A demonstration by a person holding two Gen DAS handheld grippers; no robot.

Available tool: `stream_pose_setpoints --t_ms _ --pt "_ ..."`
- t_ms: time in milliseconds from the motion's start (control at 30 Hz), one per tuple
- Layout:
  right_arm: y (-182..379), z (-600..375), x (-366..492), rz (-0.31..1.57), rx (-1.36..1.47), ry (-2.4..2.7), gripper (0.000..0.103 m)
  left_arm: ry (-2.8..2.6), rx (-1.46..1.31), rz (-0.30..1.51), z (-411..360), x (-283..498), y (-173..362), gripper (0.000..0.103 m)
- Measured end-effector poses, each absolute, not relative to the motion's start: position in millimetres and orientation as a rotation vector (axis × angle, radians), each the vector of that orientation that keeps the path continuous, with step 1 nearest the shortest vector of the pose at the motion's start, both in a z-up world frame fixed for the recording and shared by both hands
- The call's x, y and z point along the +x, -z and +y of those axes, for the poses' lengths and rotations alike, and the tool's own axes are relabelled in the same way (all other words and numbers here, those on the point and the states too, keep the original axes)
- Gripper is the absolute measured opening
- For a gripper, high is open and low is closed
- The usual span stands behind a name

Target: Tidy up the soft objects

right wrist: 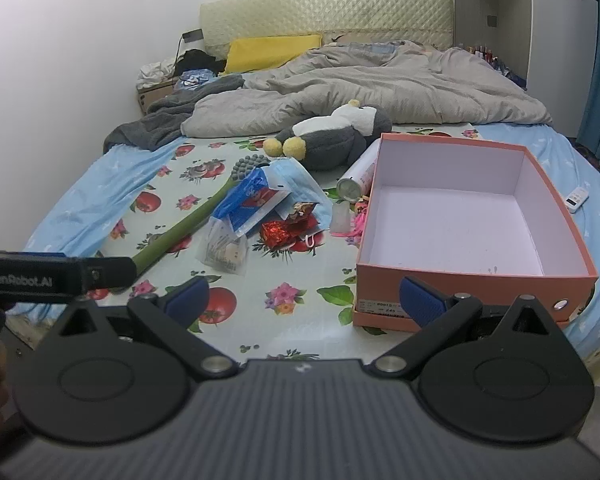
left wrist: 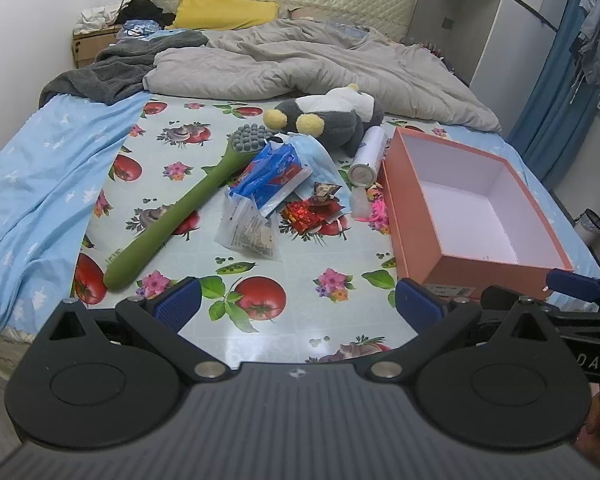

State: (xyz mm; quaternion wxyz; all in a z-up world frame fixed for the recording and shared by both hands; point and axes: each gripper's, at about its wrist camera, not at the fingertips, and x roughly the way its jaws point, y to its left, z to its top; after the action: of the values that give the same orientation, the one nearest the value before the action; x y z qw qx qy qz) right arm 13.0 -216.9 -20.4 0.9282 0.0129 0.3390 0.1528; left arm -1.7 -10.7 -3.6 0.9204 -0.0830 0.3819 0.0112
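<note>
An open, empty orange box (left wrist: 460, 200) (right wrist: 460, 216) stands on the flowered cloth (left wrist: 284, 256) at the right. Left of it lies a pile: a grey and white plush penguin (left wrist: 332, 116) (right wrist: 336, 136), a blue face mask (left wrist: 316, 156) (right wrist: 296, 180), a blue snack packet (left wrist: 268, 176) (right wrist: 248, 196), a clear bag (left wrist: 248, 228) (right wrist: 224, 252), red foil wrappers (left wrist: 304, 216) (right wrist: 276, 232), a white can (left wrist: 368, 156) (right wrist: 356, 180) and a green massage hammer (left wrist: 172, 216) (right wrist: 188, 220). My left gripper (left wrist: 298, 304) and right gripper (right wrist: 304, 296) are open and empty near the bed's front edge.
A rumpled grey duvet (left wrist: 300, 64) and a dark blanket (left wrist: 112, 68) cover the far bed, with a yellow pillow (left wrist: 224, 10) at the headboard. A white remote (right wrist: 577, 199) lies right of the box. Blue curtains (left wrist: 560, 80) hang at the right.
</note>
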Motion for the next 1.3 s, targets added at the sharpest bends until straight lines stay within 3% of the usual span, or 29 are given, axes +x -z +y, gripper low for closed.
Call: stream_pose_setpoints --t_ms 1300 --pt "32.2 -214.4 19.0 0.726 0.041 -0.291 0.103 0.022 -0.224 0.827 -4.1 14.5 18.9 0.103"
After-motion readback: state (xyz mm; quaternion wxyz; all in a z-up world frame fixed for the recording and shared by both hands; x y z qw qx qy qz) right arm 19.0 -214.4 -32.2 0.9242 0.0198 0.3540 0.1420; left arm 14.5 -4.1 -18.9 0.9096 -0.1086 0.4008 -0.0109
